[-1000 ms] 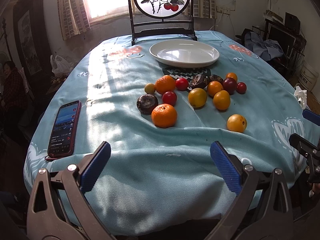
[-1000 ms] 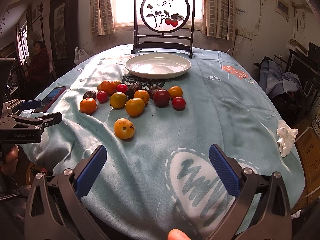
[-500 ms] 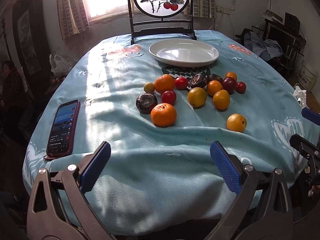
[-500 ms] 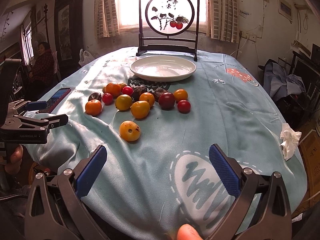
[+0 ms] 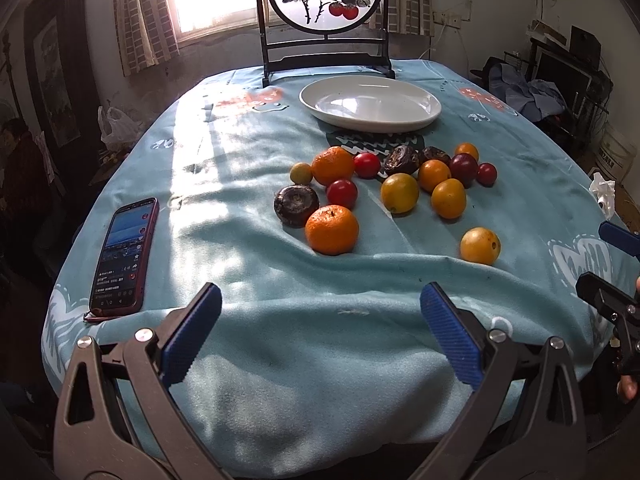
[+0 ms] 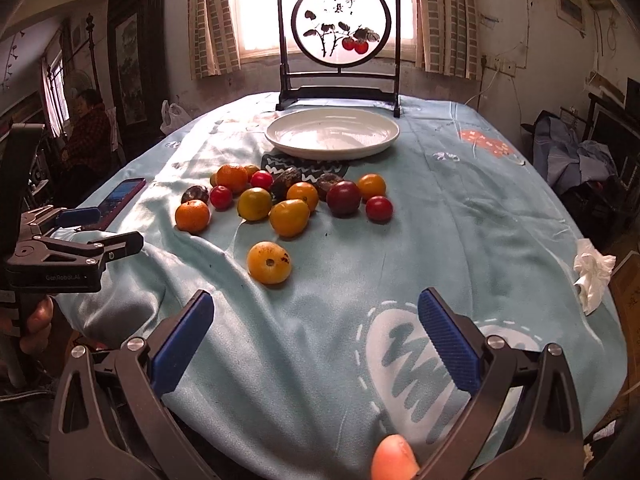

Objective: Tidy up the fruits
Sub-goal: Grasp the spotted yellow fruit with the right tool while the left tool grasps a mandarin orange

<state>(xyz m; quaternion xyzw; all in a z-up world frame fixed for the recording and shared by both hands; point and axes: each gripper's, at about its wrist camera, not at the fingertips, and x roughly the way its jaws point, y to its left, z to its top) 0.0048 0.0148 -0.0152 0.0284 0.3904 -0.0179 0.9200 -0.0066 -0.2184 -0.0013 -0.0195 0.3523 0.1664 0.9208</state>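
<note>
Several fruits lie in a loose cluster mid-table: an orange tangerine [image 5: 331, 229] nearest me, a dark round fruit [image 5: 296, 205], red tomatoes [image 5: 342, 193] and yellow ones [image 5: 399, 193]. One yellow fruit [image 6: 269, 262] sits apart, closest to my right gripper. An empty white plate [image 5: 370, 104] stands behind the cluster. My left gripper [image 5: 320, 328] hovers open over the table's near edge, holding nothing. My right gripper [image 6: 316, 330] is open too, just short of the lone yellow fruit. Each gripper shows at the other view's edge.
A phone [image 5: 124, 254] lies at the table's left side. A framed round painted screen [image 6: 339, 40] stands behind the plate. A crumpled white tissue [image 6: 592, 276] rests at the right edge. A person [image 6: 86, 128] sits by the far left wall. A teal cloth [image 5: 248, 184] covers the table.
Both cameras have edged forward toward the fruit, the right one more so. The jaws stay open and no fruit has moved.
</note>
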